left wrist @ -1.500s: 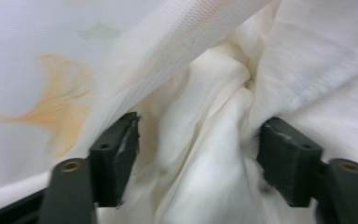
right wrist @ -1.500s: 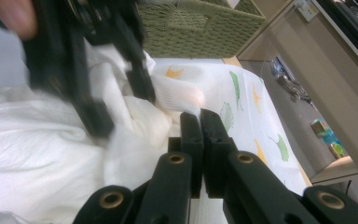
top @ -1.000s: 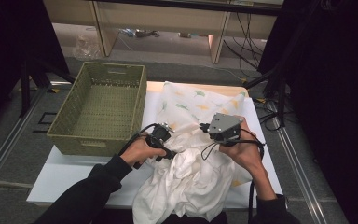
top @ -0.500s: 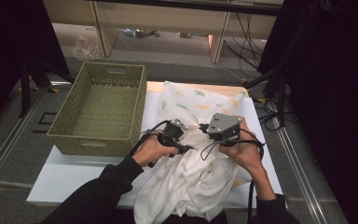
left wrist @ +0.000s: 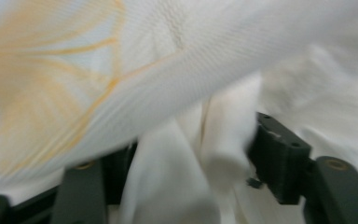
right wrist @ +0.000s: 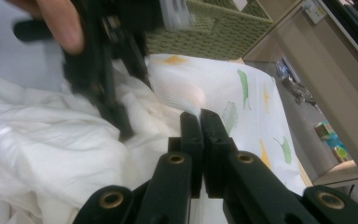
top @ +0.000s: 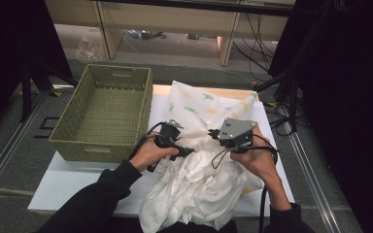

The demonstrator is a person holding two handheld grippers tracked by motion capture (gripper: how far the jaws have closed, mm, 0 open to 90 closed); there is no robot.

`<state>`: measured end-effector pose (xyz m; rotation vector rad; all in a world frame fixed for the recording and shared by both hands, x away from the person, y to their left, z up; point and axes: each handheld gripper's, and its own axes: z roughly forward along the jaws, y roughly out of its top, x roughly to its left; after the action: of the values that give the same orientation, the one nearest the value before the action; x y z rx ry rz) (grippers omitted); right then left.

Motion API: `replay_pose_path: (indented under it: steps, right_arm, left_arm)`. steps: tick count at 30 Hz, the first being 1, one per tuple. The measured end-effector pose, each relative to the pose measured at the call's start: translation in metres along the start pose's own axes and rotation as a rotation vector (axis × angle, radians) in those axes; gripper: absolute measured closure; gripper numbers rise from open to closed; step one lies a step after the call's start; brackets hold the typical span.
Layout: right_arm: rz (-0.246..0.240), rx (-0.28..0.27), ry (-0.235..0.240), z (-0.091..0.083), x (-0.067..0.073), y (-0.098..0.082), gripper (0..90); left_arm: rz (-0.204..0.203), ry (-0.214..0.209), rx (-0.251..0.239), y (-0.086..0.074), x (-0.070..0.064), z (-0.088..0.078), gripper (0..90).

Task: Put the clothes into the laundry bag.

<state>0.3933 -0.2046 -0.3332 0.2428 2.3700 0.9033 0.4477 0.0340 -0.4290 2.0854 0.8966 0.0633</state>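
A white cloth (top: 201, 170) lies bunched at the table's six o'clock; the right gripper (right wrist: 200, 122) pinches its edge taut while the left gripper (left wrist: 193, 154), jaws just opening, loosely straddles a fold to regrip

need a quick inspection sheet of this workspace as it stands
surface: white table, partly covered by cloth
job's things: white leaf-print cloth crumpled at the near edge; empty green basket at its left
clutter: nothing seen
grippers: left hand-held gripper jaws have just been opening, cloth between them; right hand-held gripper shut on a cloth fold
cables: black leads trail from the grippers
surroundings: wooden shelving, floor cables beyond the table
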Motion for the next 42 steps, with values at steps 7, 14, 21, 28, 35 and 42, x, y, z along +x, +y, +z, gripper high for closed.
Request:
replay_pose_path:
  steps: [7,14,21,28,35,42]
  right_arm:
    - [0.009,0.011,-0.001,0.002,0.002,0.0,90.0]
    - [0.005,0.014,0.004,0.004,0.002,-0.001,90.0]
    - [-0.001,0.02,-0.002,0.005,0.002,-0.001,90.0]
    - [-0.004,0.011,0.015,0.002,0.004,0.001,90.0]
    - [-0.022,0.0,0.027,0.0,0.005,0.005,90.0]
    - [0.004,0.009,0.012,0.001,0.002,-0.002,90.0]
  left_arm:
    - [0.081,0.068,0.045,-0.012,0.004,-0.021,24.7]
    - [0.124,0.068,0.185,-0.029,0.008,0.014,35.6]
    - [0.193,-0.029,0.077,-0.017,-0.031,0.01,77.6]
    - [0.134,-0.012,0.025,0.009,-0.017,0.029,78.2]
    - [0.053,0.006,0.069,0.004,0.016,0.044,72.9]
    - [0.11,0.034,0.027,0.0,0.0,0.003,38.7]
